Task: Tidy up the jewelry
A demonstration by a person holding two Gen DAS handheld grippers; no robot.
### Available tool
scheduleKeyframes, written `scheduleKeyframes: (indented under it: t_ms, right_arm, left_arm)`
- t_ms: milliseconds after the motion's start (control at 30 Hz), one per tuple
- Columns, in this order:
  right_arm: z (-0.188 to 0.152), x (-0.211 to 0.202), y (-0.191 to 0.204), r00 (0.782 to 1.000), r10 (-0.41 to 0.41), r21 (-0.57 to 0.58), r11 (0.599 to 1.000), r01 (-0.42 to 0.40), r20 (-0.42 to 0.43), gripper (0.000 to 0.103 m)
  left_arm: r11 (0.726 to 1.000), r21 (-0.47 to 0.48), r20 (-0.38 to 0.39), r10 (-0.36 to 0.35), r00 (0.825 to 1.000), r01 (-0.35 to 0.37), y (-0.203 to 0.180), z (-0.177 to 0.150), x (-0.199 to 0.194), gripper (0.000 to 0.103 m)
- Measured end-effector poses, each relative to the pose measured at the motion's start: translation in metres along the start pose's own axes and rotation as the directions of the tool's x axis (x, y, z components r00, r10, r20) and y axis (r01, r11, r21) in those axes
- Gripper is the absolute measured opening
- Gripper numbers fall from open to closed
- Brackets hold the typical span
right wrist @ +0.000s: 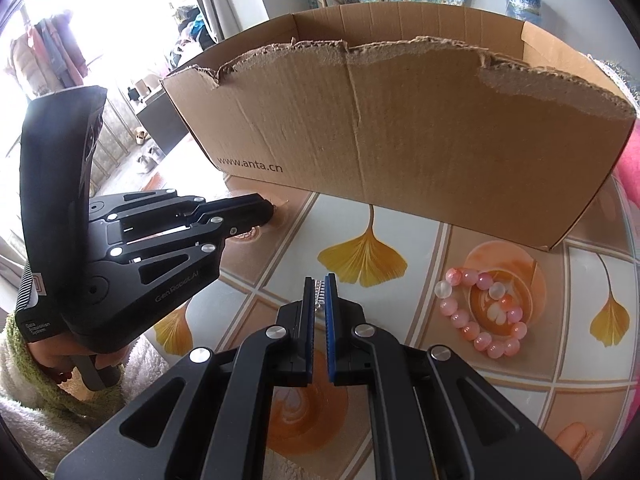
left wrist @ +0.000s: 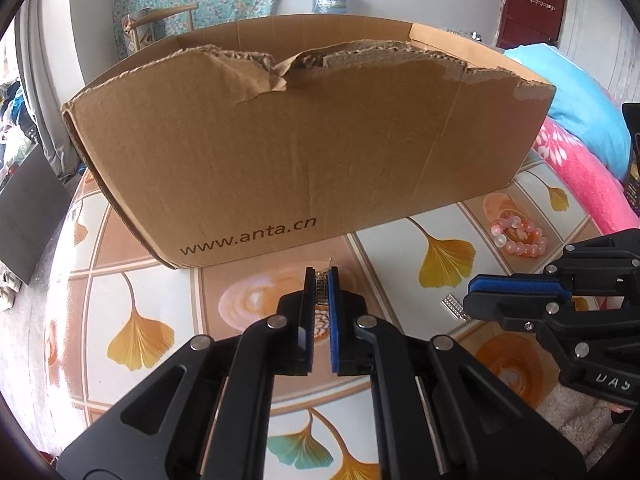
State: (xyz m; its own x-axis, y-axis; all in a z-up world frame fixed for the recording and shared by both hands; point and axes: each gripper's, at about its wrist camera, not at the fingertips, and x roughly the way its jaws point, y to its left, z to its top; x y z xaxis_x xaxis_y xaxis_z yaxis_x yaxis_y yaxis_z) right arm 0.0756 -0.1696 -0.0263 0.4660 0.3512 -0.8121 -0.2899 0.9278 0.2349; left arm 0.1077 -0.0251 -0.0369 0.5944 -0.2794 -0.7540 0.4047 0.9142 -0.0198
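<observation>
A small silver rhinestone strip point(right wrist: 320, 294) sits pinched between the closed jaws of the right gripper point(right wrist: 319, 284), just in front of the torn cardboard box point(right wrist: 400, 140) that dominates the patterned tabletop point(right wrist: 500, 368). The left gripper point(left wrist: 321, 280) is likewise clamped on a glittering piece point(left wrist: 321, 292) of its own, close to the box's printed wall. To the right of the box's near corner lies a pink bead bracelet point(right wrist: 480, 316) — untouched, loose on the tabletop. All of it looks light; the strips seem thin and flexible, likely to slip from a loose pinch, so a hold across the flat middle suits them. The bracelet's round, glossy beads would probably roll — better taken across a single strand than over the whole loop.
</observation>
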Motion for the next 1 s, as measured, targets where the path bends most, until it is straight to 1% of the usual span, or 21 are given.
scheduleKeyframes:
  t_ms: [233,300,333,400,433,467,500,533,633,733,767,800,867,900,967,1000]
  right_arm:
    - [-0.001,-0.016,-0.001,1.000,0.006,-0.007,1.000,-0.006,0.025,0.005]
    - [-0.001,-0.017,-0.004,1.000,0.009,-0.003,1.000,-0.009,0.021,0.005]
    - [0.000,-0.015,-0.005,1.000,0.017,-0.001,1.000,-0.017,0.005,0.005]
    - [0.000,-0.011,-0.006,1.000,0.013,0.014,1.000,-0.013,-0.005,0.009]
    - [0.000,-0.008,-0.007,1.000,0.024,0.028,0.999,-0.023,-0.019,0.018]
    - [0.001,-0.005,-0.008,0.999,0.033,0.036,0.999,-0.032,-0.028,0.031]
    - [0.001,-0.004,-0.008,0.999,0.028,0.038,0.999,-0.027,-0.026,0.034]
    - [0.002,-0.003,-0.004,1.000,0.018,0.030,0.999,-0.017,-0.022,0.034]
    - [0.004,0.000,0.004,1.000,0.000,-0.005,1.000,0.000,-0.019,0.034]
    - [0.006,0.007,0.011,0.999,-0.024,-0.021,1.000,0.023,-0.035,0.034]
    - [0.006,0.009,0.012,0.999,-0.029,-0.023,0.999,0.028,-0.037,0.033]
    - [0.006,0.010,0.014,0.999,-0.037,-0.029,0.999,0.036,-0.034,0.031]
    - [0.008,0.011,0.017,0.997,-0.070,-0.043,0.997,0.069,-0.033,0.021]
    - [0.008,0.012,0.018,0.996,-0.078,-0.042,0.996,0.077,-0.034,0.019]
    - [0.009,0.012,0.015,0.996,-0.079,-0.028,0.997,0.078,-0.041,0.011]
    - [0.009,0.012,0.014,0.996,-0.078,-0.024,0.997,0.077,-0.042,0.010]
  left_arm:
    - [1.000,-0.001,0.030,0.009,1.000,-0.009,0.003,-0.004,-0.023,0.005]
    - [1.000,-0.007,0.034,0.013,0.999,-0.013,0.005,-0.005,-0.027,0.005]
    - [1.000,-0.010,0.037,0.017,0.999,-0.016,0.006,-0.005,-0.029,0.005]
    - [1.000,-0.018,0.037,0.021,0.999,-0.020,0.008,-0.007,-0.030,0.005]
    - [1.000,-0.023,0.037,0.023,0.999,-0.022,0.009,-0.007,-0.031,0.005]
    - [0.999,-0.027,0.038,0.023,0.999,-0.021,0.010,-0.007,-0.031,0.005]
    - [0.999,-0.034,0.037,0.022,0.999,-0.020,0.012,-0.008,-0.031,0.005]
    - [0.999,-0.041,0.036,0.020,0.999,-0.019,0.013,-0.009,-0.031,0.005]
    - [0.998,-0.061,0.035,0.014,0.999,-0.012,0.016,-0.011,-0.031,0.005]
    - [0.997,-0.071,0.034,0.012,0.999,-0.010,0.018,-0.013,-0.031,0.005]
    - [0.997,-0.072,0.034,0.012,0.999,-0.010,0.019,-0.013,-0.031,0.005]
    - [0.997,-0.072,0.034,0.012,0.999,-0.010,0.021,-0.014,-0.033,0.005]
    - [0.997,-0.075,0.035,0.013,0.999,-0.010,0.023,-0.014,-0.033,0.005]
    - [0.997,-0.077,0.035,0.013,0.999,-0.010,0.024,-0.014,-0.033,0.005]
    - [0.997,-0.081,0.036,0.011,0.999,-0.008,0.026,-0.014,-0.033,0.005]
    - [0.997,-0.081,0.037,0.011,0.999,-0.008,0.025,-0.014,-0.033,0.005]
